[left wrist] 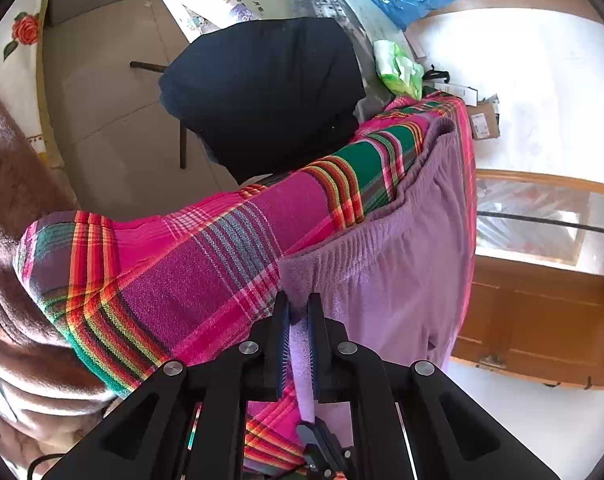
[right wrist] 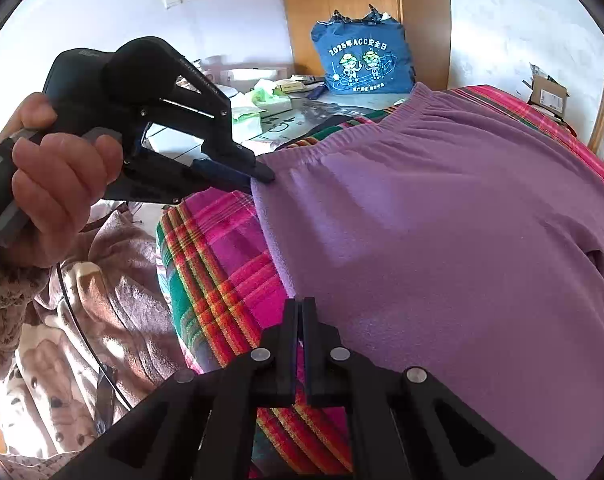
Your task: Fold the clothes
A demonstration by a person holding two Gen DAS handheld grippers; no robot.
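Both claws were shut, the left claw (left wrist: 298,312) pinching the purple garment (right wrist: 442,240) on the plaid cloth (right wrist: 230,264) and the right claw (right wrist: 300,312) at its edge, so lifting evenly seemed best.

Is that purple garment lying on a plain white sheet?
No, the purple garment lies on a bright pink plaid cloth with green and orange stripes.

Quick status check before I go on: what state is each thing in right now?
Purple fleece garment: spread on the plaid sheet, edge pinched.
Pink plaid sheet: lying under the garment.
Left gripper: shut on the garment's waistband corner.
Right gripper: shut at the garment's side edge.
Blue printed tote bag: upright.
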